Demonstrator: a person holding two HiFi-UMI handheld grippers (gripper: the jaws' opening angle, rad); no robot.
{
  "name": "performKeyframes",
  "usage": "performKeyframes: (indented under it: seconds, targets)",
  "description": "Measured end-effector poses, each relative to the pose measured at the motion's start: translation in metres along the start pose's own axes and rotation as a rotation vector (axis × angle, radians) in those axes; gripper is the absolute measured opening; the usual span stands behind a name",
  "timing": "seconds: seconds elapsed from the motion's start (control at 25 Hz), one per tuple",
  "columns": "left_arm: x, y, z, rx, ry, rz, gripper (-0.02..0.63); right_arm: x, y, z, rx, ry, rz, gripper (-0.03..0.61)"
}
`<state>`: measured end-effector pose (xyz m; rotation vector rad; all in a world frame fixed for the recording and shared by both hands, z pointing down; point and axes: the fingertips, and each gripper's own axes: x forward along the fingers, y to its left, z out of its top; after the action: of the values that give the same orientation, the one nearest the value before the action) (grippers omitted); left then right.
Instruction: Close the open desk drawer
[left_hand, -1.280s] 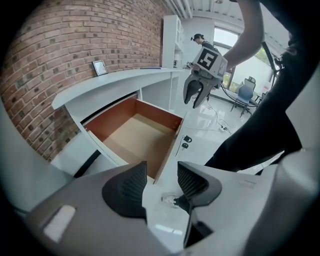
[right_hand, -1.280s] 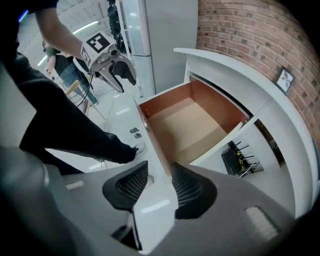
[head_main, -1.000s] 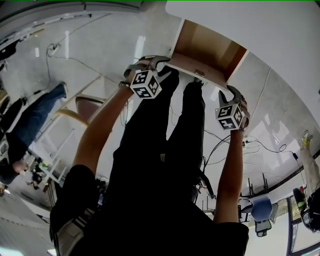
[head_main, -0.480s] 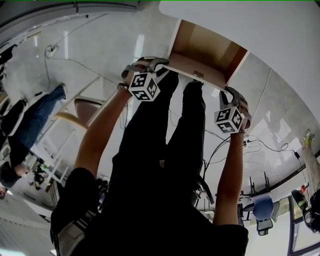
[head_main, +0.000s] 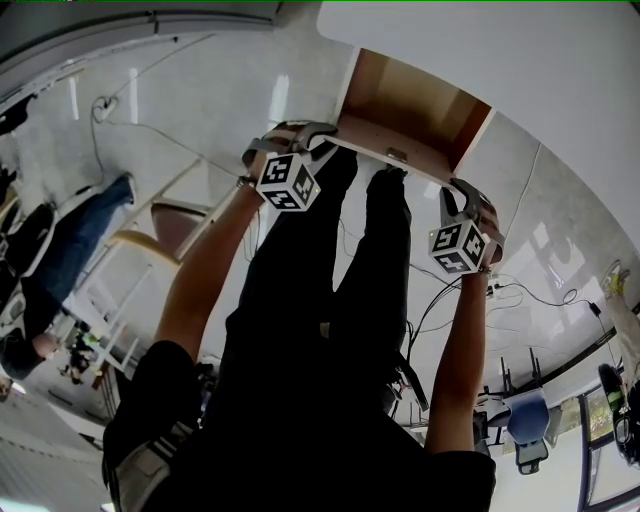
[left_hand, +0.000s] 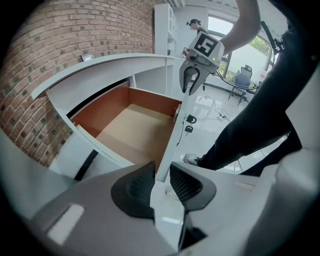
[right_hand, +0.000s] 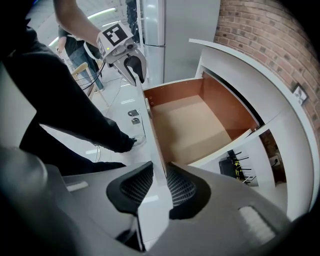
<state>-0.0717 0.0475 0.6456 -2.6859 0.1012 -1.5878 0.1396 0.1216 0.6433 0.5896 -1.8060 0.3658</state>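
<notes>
Gripping the drawer (head_main: 410, 100) by its white front edge, the left gripper (left_hand: 161, 172) and right gripper (right_hand: 160, 174) have just been closing on opposite ends; it stands pulled out from the desk (head_main: 560, 60).

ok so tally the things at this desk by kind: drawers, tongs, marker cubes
open white desk drawer with brown wooden inside: 1
grey tongs, left and right, both just closed further onto the drawer's white front panel: 2
black-and-white marker cubes: 2
total: 5
</notes>
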Motion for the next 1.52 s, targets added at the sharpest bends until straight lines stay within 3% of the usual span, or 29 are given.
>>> performKeyframes:
  seconds: [0.84,1.52]
  targets:
    - [-0.041,0.032,0.026,0.014,-0.039,0.0,0.11,-0.043,-0.029,0.029,-0.032,-0.044,-0.023,0.084]
    - [-0.037,0.046,0.036,-0.02,-0.061,0.046,0.117,-0.043,-0.05,0.03,-0.024,-0.058,-0.093,0.086]
